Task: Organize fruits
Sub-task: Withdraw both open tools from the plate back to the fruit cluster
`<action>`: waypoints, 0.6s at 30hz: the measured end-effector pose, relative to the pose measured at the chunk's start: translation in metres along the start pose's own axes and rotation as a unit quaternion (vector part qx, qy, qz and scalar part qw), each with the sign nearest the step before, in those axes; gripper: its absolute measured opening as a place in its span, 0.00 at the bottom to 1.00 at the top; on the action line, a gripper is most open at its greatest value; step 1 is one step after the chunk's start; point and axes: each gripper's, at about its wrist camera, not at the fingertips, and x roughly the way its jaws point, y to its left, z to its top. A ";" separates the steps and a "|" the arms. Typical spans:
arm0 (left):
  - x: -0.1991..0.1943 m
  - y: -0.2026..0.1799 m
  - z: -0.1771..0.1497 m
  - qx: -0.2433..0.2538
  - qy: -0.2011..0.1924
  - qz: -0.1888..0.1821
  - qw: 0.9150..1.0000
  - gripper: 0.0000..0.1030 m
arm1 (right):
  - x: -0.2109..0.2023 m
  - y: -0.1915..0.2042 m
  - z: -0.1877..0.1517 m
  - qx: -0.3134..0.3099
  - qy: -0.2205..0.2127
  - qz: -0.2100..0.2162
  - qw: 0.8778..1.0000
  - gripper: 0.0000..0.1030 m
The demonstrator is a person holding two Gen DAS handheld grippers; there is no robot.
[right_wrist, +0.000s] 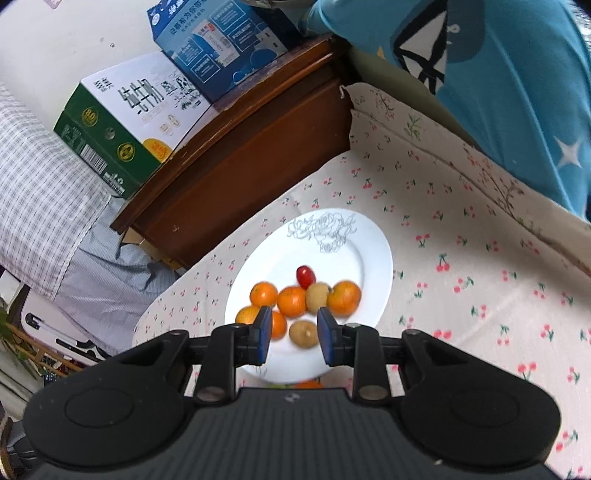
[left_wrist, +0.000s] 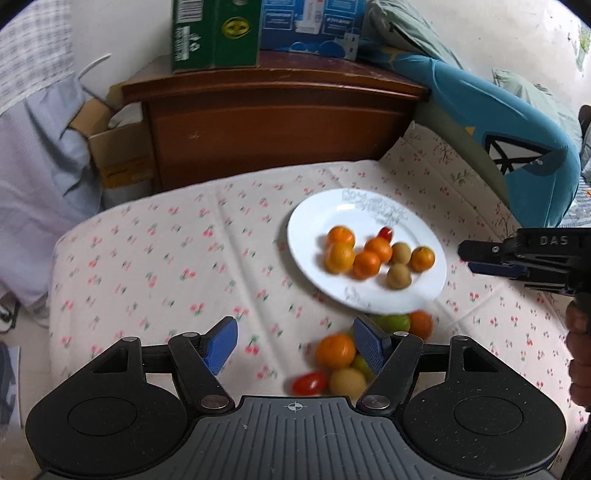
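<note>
A white plate (left_wrist: 314, 218) sits on the cherry-print cloth and holds several oranges (left_wrist: 340, 256), two tan fruits (left_wrist: 399, 275) and a red cherry tomato (left_wrist: 385, 232). A loose pile lies on the cloth in front of the plate: an orange (left_wrist: 334, 350), a tan fruit (left_wrist: 347, 382), a red tomato (left_wrist: 309, 382) and green fruits (left_wrist: 395, 321). My left gripper (left_wrist: 295, 345) is open and empty above the cloth, its right finger beside the pile. My right gripper (right_wrist: 293, 336) is open and empty over the plate (right_wrist: 369, 251), a tan fruit (right_wrist: 303, 334) showing between its fingers. It also shows in the left wrist view (left_wrist: 476, 258), right of the plate.
A brown wooden cabinet (left_wrist: 273, 122) stands behind the table with a green carton (left_wrist: 214, 33) and a blue box (left_wrist: 310, 26) on top. A blue cushion (left_wrist: 517, 129) lies at the back right. Cardboard boxes (left_wrist: 114, 155) and cloth are at the left.
</note>
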 end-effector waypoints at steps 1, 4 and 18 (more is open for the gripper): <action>-0.001 0.001 -0.003 -0.001 0.002 0.001 1.000 0.68 | -0.002 0.001 -0.003 -0.002 0.001 0.001 1.000 0.28; -0.007 0.001 -0.013 0.006 0.001 0.006 1.000 0.68 | -0.008 0.004 -0.013 -0.009 0.005 0.002 1.000 0.28; -0.017 -0.002 -0.045 0.033 0.002 0.009 0.999 0.68 | -0.029 0.007 -0.057 -0.030 0.023 -0.010 0.999 0.28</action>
